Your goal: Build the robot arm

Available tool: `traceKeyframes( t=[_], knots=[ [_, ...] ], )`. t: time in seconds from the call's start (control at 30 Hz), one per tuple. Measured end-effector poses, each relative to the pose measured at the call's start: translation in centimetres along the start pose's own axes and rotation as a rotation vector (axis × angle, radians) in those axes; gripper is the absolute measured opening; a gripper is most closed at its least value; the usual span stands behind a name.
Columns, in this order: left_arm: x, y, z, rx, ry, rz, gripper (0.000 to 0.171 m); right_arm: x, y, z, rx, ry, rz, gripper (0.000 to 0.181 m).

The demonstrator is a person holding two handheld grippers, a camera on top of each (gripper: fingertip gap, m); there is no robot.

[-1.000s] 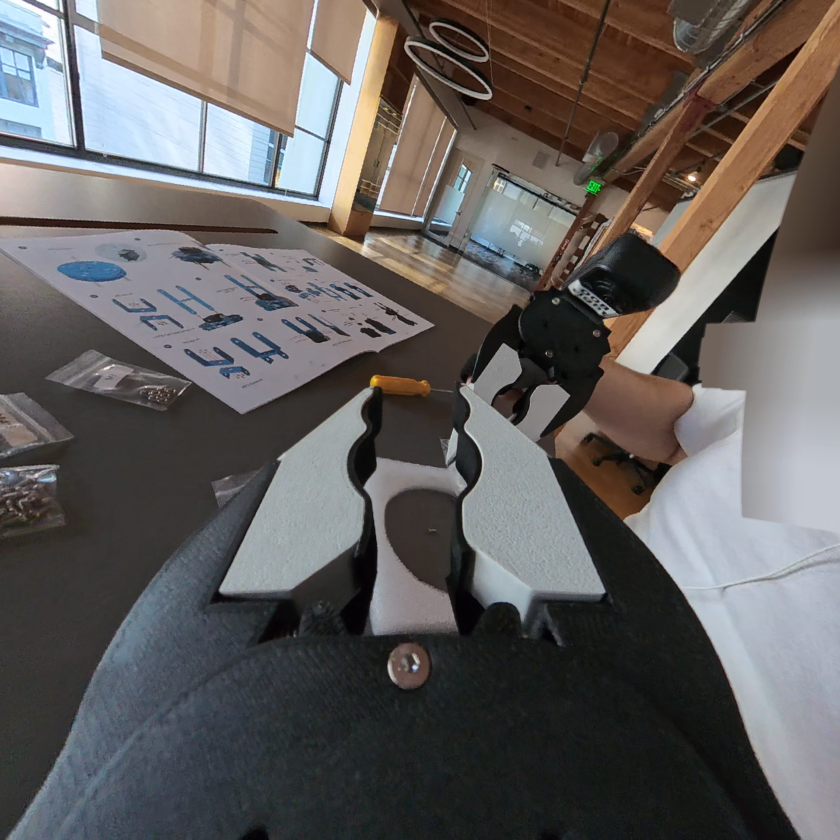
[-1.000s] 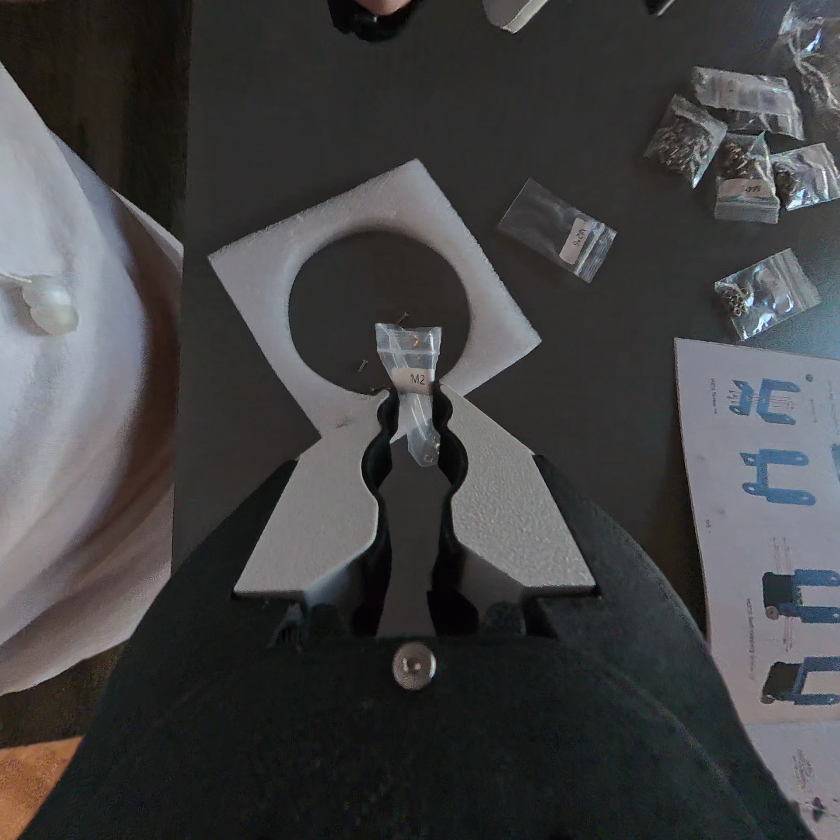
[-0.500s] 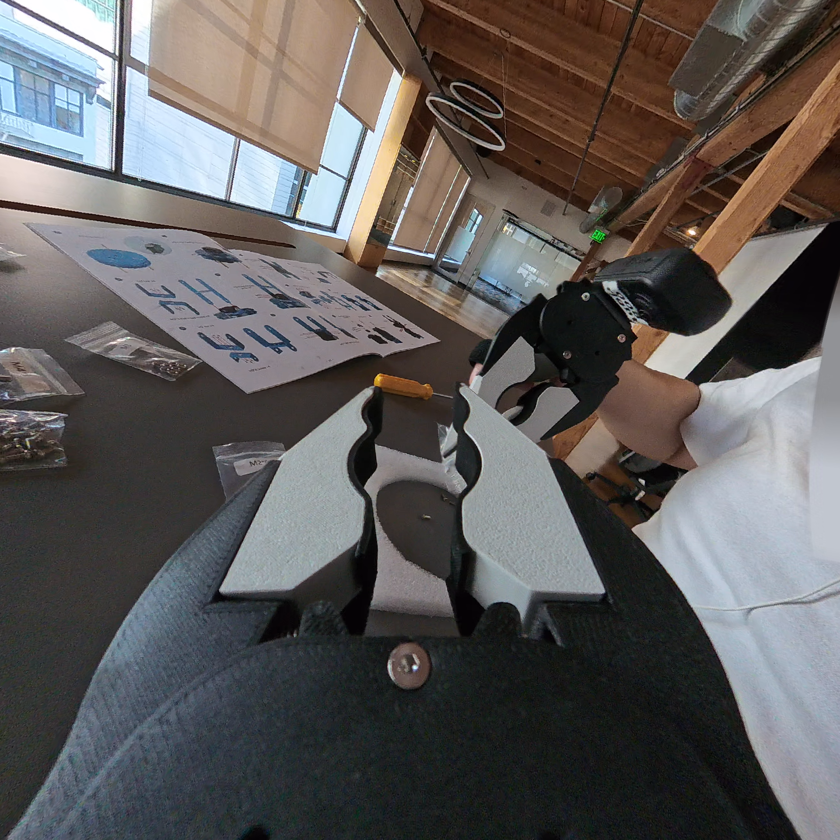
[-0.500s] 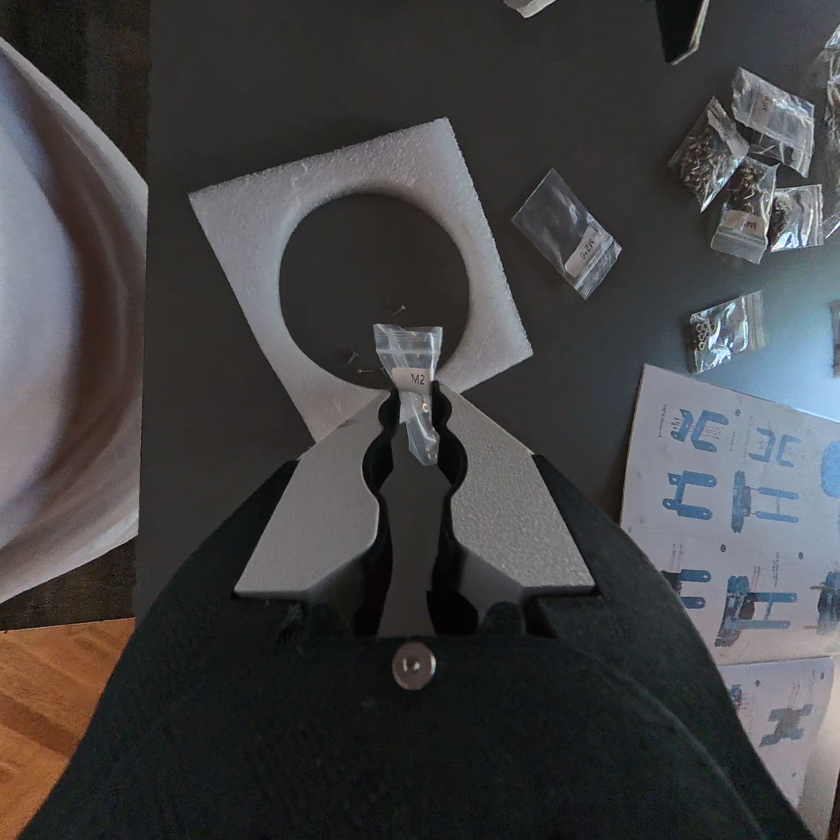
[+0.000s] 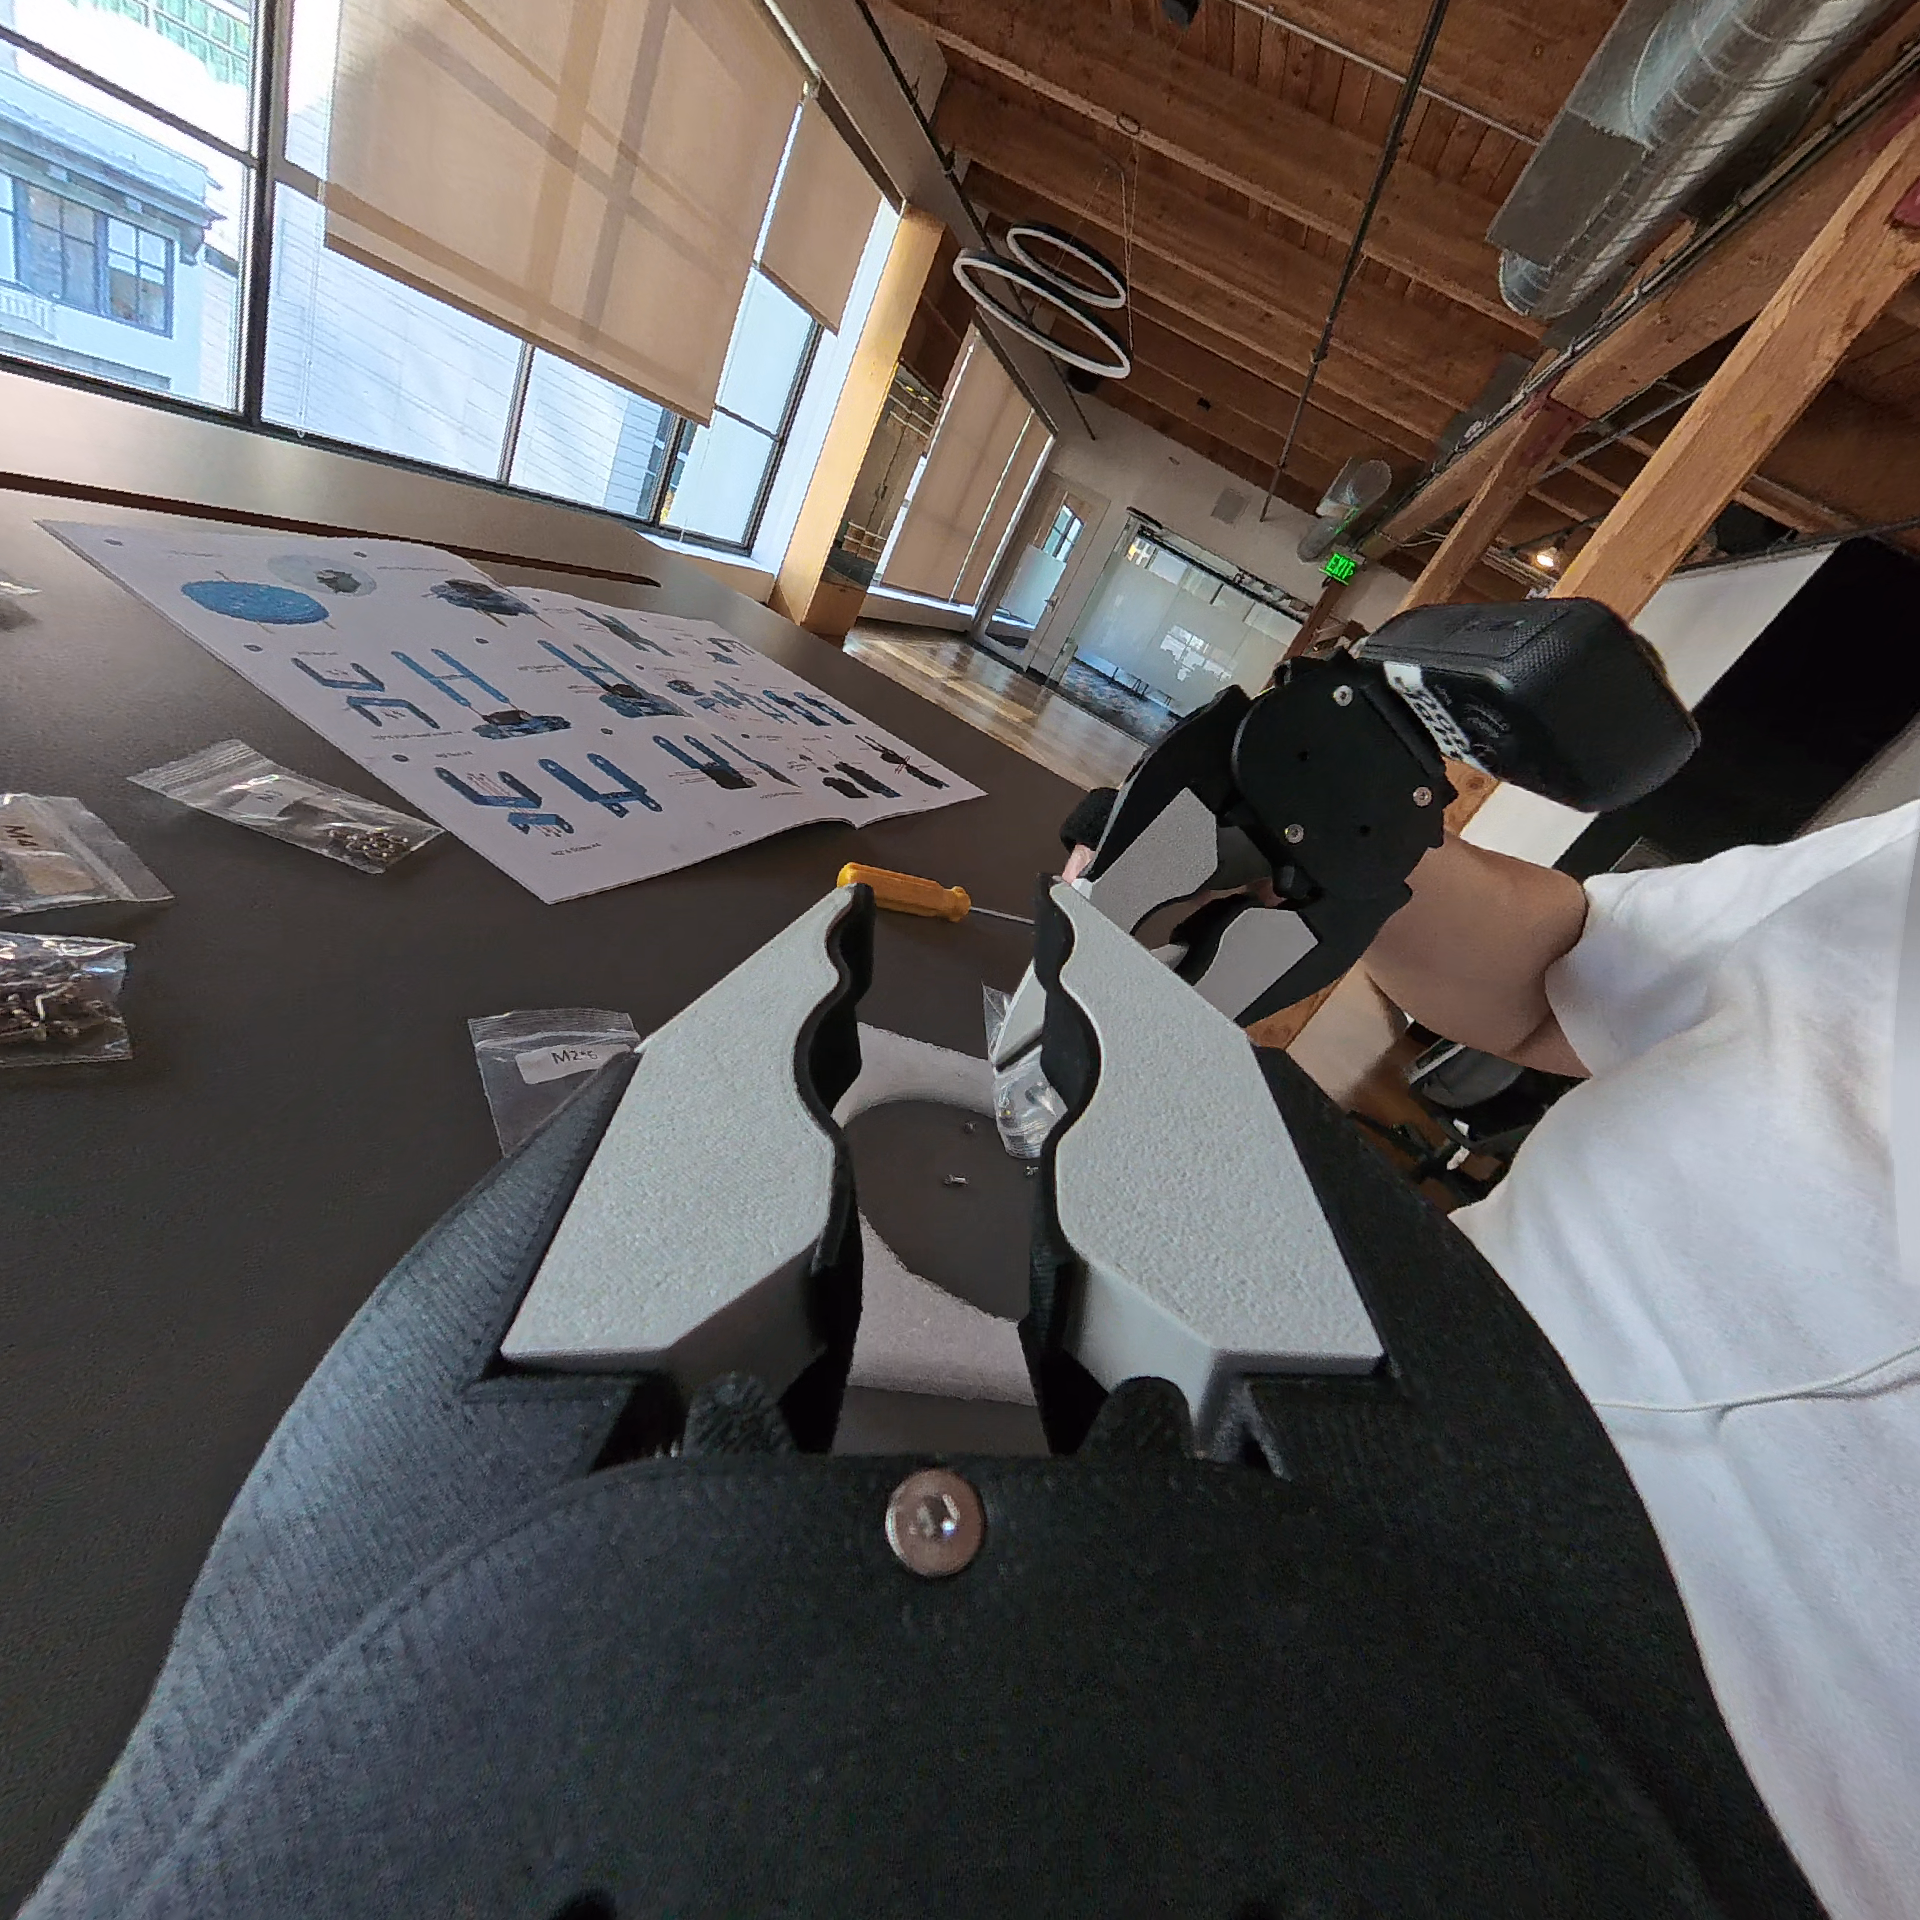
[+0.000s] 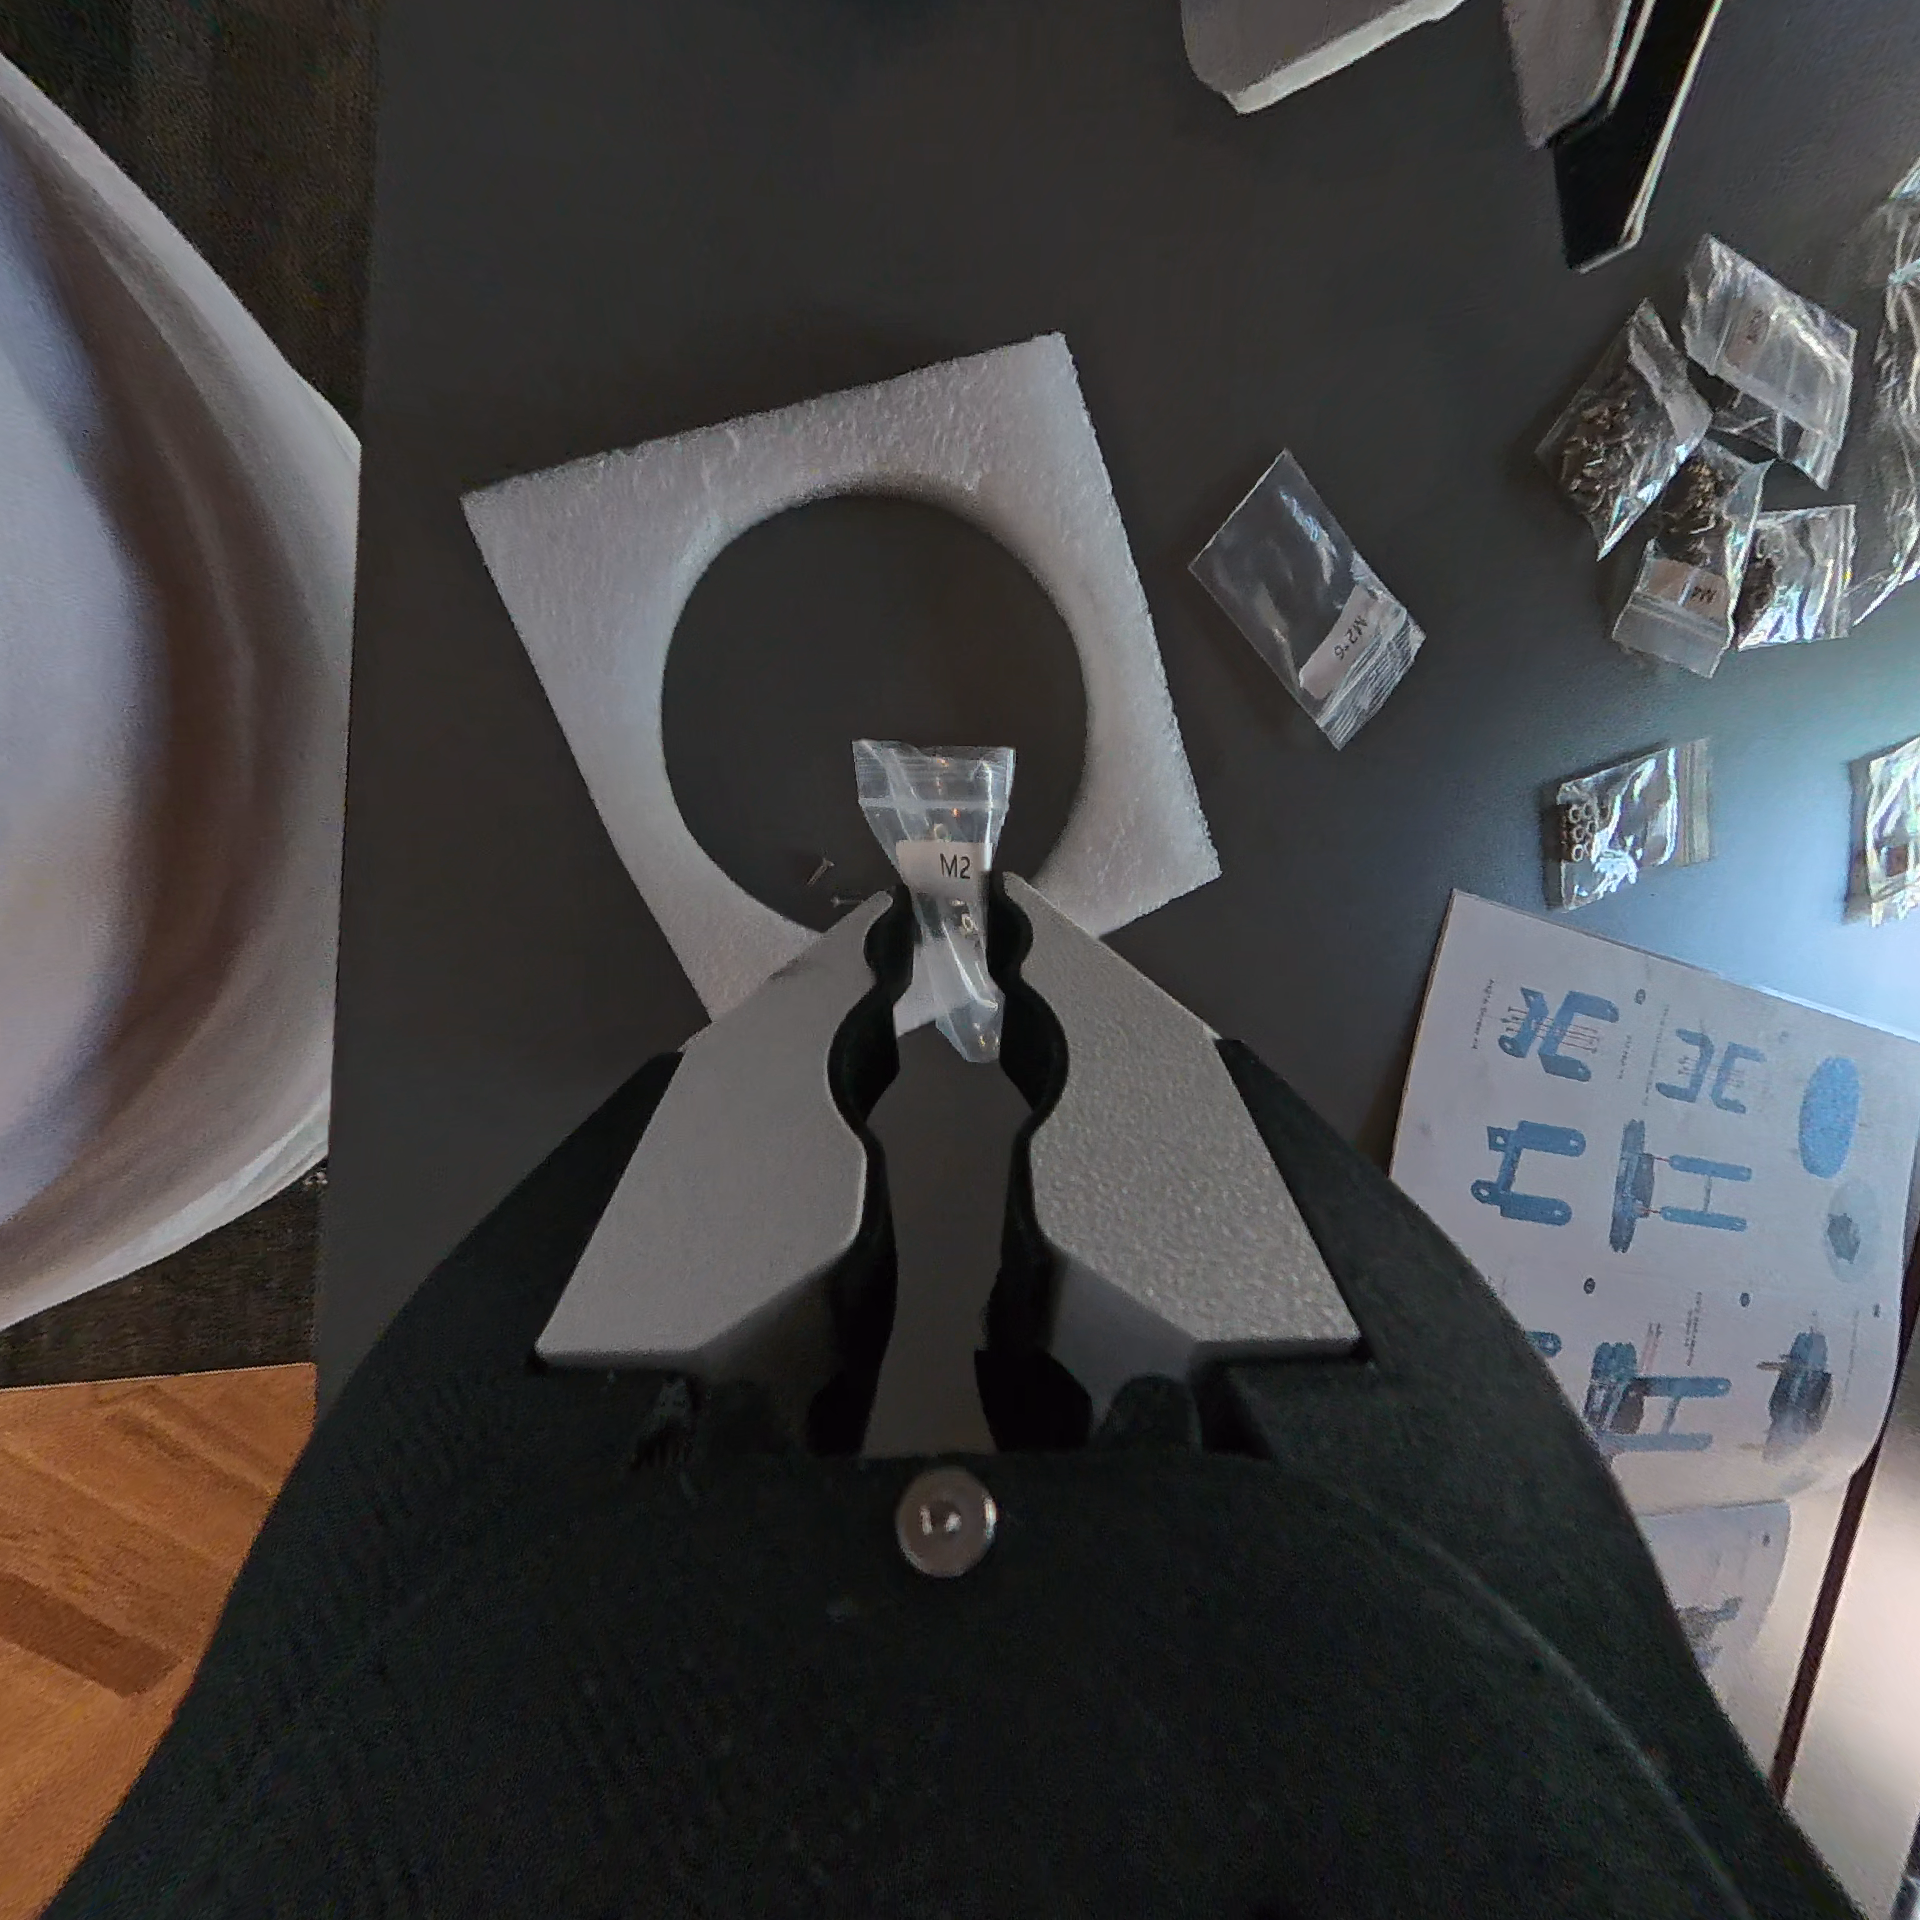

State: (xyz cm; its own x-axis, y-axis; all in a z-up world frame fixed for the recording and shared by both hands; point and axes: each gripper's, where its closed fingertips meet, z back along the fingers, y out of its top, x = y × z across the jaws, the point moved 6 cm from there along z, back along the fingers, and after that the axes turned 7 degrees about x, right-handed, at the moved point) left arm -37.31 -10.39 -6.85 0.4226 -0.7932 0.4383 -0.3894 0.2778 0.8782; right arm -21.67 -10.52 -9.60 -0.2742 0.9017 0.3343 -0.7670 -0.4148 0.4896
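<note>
A: What is the right gripper (image 6: 943, 902) doing?

B: Its fingers (image 6: 1081, 997) are clenched on a small clear bag (image 6: 940, 821) with a white label, pinched at the tips; the bag's top sticks out beyond them, over the round hole of a white foam square (image 6: 623, 582) on the dark tabletop (image 6: 727, 208).

A: And the left gripper (image 5: 951, 904)?

B: Released, nothing between its fingers (image 5: 717, 1122). The foam lies below the gap; a yellow-handled screwdriver (image 5: 902, 889) lies just past the tips. Another clear bag (image 5: 551, 1055) sits left of them, a printed sheet (image 5: 499, 717) farther off.
</note>
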Motion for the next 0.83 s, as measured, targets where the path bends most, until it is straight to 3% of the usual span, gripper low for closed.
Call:
traceKeyframes(
  t=[0.83],
  knots=[
    [0.2,-0.1,0.3,0.048,-0.02,0.04,0.029,0.3,1.8,-1.0,-0.044,0.032,0.09,0.011]
  ],
)
